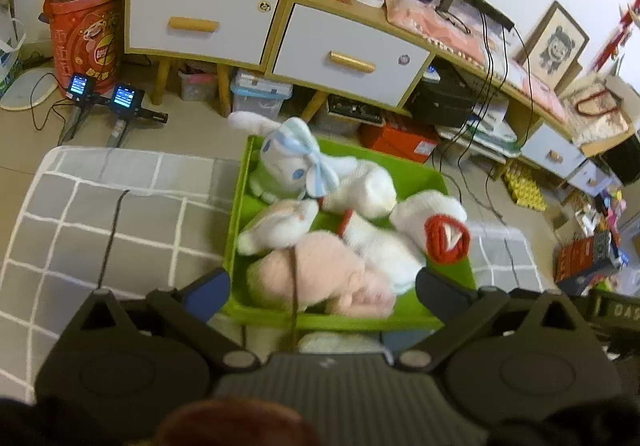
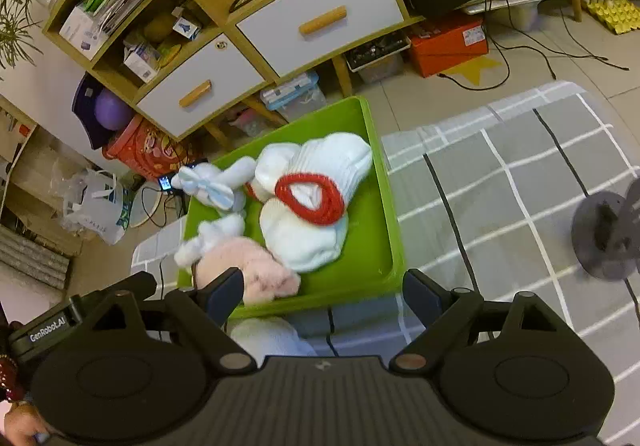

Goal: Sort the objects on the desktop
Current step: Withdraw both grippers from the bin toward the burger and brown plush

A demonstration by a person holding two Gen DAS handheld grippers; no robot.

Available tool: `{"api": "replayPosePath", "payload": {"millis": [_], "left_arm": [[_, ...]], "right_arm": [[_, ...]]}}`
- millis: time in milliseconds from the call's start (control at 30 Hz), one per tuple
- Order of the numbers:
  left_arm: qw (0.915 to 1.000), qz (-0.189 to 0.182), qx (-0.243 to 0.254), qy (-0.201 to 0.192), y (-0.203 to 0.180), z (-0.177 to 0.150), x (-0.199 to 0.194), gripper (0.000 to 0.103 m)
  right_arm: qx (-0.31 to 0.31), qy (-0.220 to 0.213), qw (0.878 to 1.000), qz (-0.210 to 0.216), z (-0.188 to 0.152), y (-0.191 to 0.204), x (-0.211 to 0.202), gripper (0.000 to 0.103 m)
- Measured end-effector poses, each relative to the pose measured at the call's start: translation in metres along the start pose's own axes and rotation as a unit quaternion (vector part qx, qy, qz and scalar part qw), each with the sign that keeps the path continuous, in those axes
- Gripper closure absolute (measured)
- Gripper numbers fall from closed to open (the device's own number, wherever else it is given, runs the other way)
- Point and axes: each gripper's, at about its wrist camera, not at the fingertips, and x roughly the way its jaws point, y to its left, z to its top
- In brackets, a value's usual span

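A green tray (image 1: 424, 170) (image 2: 376, 246) stands on the grey checked cloth and holds several plush toys. A white rabbit with a blue bow (image 1: 296, 162) (image 2: 208, 182) lies at the far end. A white toy with a red ring (image 1: 446, 238) (image 2: 312, 198) lies to the right. A pink plush (image 1: 324, 278) (image 2: 252, 270) lies at the near edge. My left gripper (image 1: 322, 290) is open, over the tray's near edge and the pink plush. My right gripper (image 2: 324, 290) is open, over the tray's near edge. Both are empty.
A white plush (image 1: 340, 342) (image 2: 268, 334) lies on the cloth just in front of the tray. A grey desk fan (image 2: 608, 234) stands on the cloth at the right. Yellow cabinets with white drawers (image 1: 352, 58) and floor clutter stand behind the table.
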Motion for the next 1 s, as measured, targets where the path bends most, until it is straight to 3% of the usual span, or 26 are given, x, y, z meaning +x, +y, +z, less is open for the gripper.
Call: {"api": "replayPosePath", "payload": {"millis": [200,367,633,1000], "left_arm": [[0.9999,-0.005,0.004,0.014,0.012,-0.013,-0.018,0.001],[0.9997,0.001,0.011,0.021,0.021,-0.022,-0.031,0.001],[0.9985,0.029,0.031,0.036,0.037,-0.041,-0.042,0.001],[0.9956,0.028,0.056,0.07,0.044,-0.069,-0.049,0.001]], "right_arm": [[-0.035,0.008,0.999,-0.017,-0.016,0.001,-0.015,0.015],[-0.018,0.025,0.999,-0.012,-0.029,-0.013,-0.019,0.015],[-0.071,0.017,0.995,-0.07,-0.042,-0.016,-0.029,0.015],[-0.092,0.028,0.994,-0.048,-0.058,0.0,-0.038,0.011]]}}
